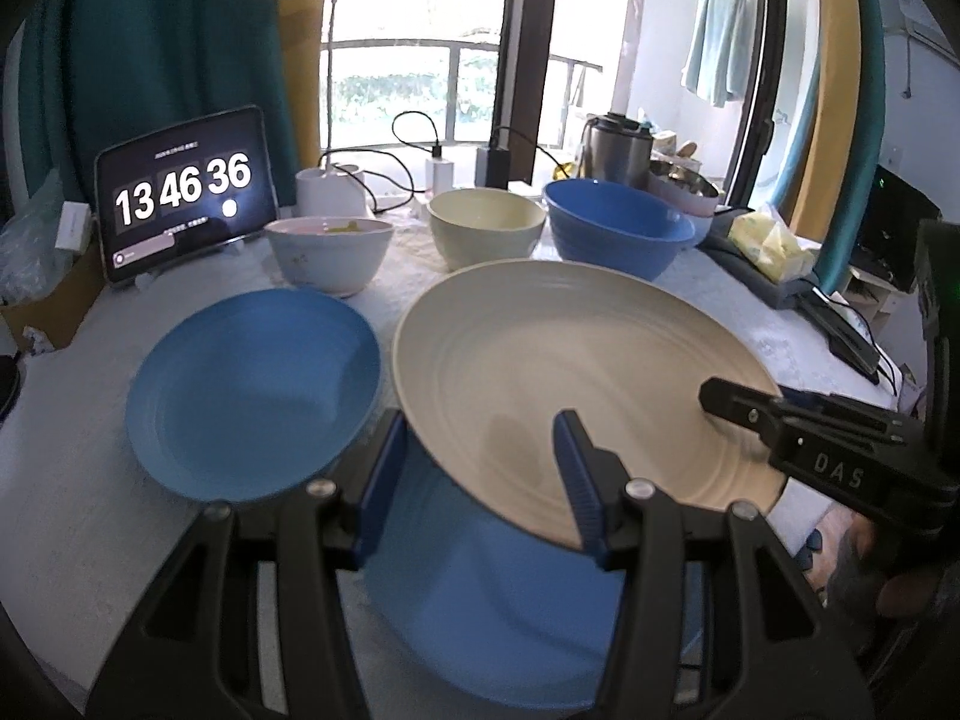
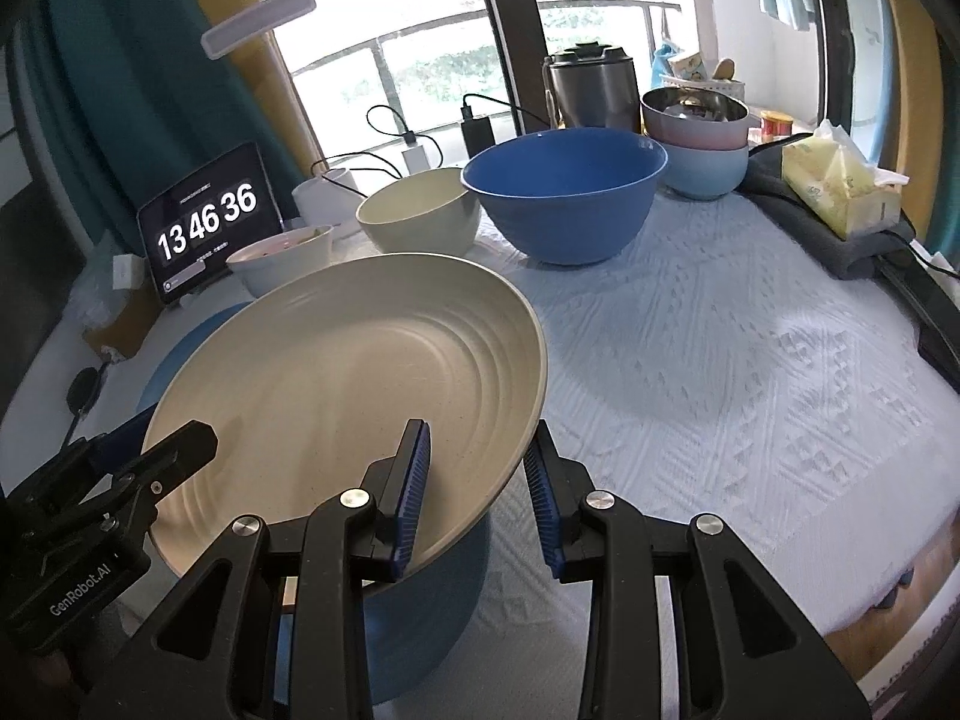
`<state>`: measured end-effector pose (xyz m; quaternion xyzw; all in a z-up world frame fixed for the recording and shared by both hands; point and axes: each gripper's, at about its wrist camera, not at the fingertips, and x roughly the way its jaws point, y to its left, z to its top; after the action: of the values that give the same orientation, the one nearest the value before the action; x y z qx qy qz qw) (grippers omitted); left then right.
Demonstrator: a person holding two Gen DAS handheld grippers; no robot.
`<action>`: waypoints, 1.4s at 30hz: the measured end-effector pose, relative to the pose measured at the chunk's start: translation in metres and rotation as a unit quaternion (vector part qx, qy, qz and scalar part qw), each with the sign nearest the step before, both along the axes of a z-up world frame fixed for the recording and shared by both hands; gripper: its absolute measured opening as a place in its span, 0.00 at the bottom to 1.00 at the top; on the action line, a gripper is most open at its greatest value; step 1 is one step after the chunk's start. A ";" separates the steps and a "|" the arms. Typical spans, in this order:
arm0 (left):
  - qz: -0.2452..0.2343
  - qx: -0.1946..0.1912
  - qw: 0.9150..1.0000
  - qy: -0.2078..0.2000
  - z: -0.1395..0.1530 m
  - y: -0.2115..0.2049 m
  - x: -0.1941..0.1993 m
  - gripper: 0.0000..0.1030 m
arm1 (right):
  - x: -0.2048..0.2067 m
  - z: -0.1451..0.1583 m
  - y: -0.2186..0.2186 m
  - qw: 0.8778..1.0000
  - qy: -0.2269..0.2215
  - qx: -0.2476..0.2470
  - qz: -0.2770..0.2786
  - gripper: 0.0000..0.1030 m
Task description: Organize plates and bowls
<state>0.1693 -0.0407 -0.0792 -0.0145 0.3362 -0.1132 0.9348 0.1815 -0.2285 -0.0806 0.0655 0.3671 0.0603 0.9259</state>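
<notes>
You hold a large cream plate (image 1: 576, 372) between your 2 grippers, lifted and tilted above the table (image 2: 750, 360). Your left gripper (image 1: 480, 480) is clamped on the plate's near rim, 1 blue pad on top and the other beneath. Your right gripper (image 2: 477, 492) grips the rim on the opposite side in the same way, with 1 pad on the plate's inner face and 1 under its edge.

Below the cream plate, at the near edge of the table, sits a blue plate (image 1: 510, 588), partly hidden by the lifted one. A second blue plate (image 1: 252, 390) lies flat just to the left of it.

Along the far edge stand 3 bowls in a row: a white bowl (image 1: 330, 252) on the left, a cream bowl (image 1: 486, 225) in the middle, and a blue bowl (image 1: 618, 228) on the right, close to one another.

Behind them, at the far left corner, a tablet (image 1: 186, 192) shows a clock. A yellow tissue pack (image 2: 840, 186) rests near the right edge.
</notes>
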 end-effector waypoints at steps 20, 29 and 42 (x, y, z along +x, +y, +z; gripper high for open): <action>0.013 -0.003 0.999 -0.036 0.002 0.027 -0.062 0.50 | -0.052 0.002 0.032 0.999 -0.034 -0.017 0.015 0.34; 0.016 0.005 0.999 -0.037 0.000 0.035 -0.080 0.50 | -0.071 0.002 0.044 0.999 -0.036 -0.024 0.022 0.34; 0.019 0.015 1.000 -0.003 -0.021 0.037 -0.071 0.50 | -0.065 -0.012 0.050 0.999 -0.016 -0.028 0.026 0.34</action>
<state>0.0985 -0.0037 -0.1004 -0.0065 0.3344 -0.0908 0.9380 0.1166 -0.1785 -0.0926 0.0291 0.3557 0.0755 0.9311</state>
